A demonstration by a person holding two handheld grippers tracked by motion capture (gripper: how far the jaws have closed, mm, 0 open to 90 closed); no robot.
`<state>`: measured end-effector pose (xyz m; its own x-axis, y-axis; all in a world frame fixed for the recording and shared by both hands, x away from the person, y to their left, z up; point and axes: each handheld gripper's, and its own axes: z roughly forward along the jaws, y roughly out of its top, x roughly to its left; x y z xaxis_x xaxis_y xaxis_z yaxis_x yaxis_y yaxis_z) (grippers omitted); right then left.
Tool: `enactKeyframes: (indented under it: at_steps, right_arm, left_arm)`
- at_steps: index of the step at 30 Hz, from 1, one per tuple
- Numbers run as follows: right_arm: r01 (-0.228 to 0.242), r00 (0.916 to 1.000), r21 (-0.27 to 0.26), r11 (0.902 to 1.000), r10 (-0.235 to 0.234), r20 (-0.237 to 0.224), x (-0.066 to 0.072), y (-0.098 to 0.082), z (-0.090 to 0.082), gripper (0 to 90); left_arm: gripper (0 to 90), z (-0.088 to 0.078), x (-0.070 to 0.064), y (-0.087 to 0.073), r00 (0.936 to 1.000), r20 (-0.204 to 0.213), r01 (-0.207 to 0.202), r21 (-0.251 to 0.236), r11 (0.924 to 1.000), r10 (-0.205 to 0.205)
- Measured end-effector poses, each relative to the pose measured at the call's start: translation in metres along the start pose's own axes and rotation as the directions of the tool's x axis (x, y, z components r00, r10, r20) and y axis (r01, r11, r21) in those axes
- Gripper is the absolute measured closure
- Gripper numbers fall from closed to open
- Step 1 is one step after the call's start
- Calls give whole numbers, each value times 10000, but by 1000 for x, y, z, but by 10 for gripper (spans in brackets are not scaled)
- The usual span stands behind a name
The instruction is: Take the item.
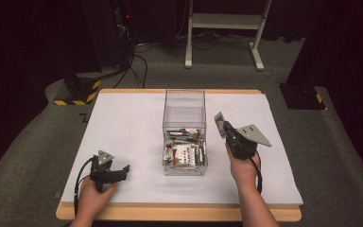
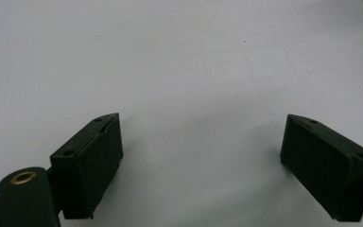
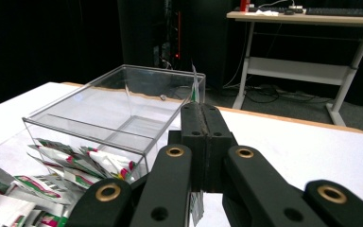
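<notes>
- Fingers of the right gripper (image 3: 203, 142) are clenched on a thin white-and-green packet (image 3: 195, 85); its edge sticks up above the fingertips, and another bit shows below them in the right gripper view.
- Right gripper (image 1: 223, 126) in the high view: held above the white rectangular tabletop (image 1: 123, 127), just right of the clear plastic two-compartment box (image 1: 184, 132), with the packet (image 1: 219, 118) at its tip.
- Left gripper (image 2: 201, 156): fingers released, spread wide apart, nothing between them, bare tabletop (image 2: 194, 71) below.
- Left gripper (image 1: 123, 171) in the high view: low over the near-left part of the tabletop, well apart from the box, pointing right.
- Box (image 3: 118, 109): near compartment holds a loose pile of white, red and green sachets (image 3: 75, 165); far compartment looks empty.
- Sachets (image 1: 184, 153) fill the near compartment in the high view.
- Background: a white-framed desk (image 1: 227, 23) stands on the grey floor past the tabletop.
</notes>
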<state>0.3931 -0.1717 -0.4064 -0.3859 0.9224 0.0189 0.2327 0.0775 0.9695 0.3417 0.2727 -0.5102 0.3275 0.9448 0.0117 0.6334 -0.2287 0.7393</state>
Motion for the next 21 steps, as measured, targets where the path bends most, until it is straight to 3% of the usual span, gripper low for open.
enactKeyframes:
  at_steps: [21]
  right_arm:
    - [-200,9983,748,9970,158,562,-23,-21,20,900]
  left_arm:
    - [139,0,0,0,10000,-7,9,-28,10000,-9]
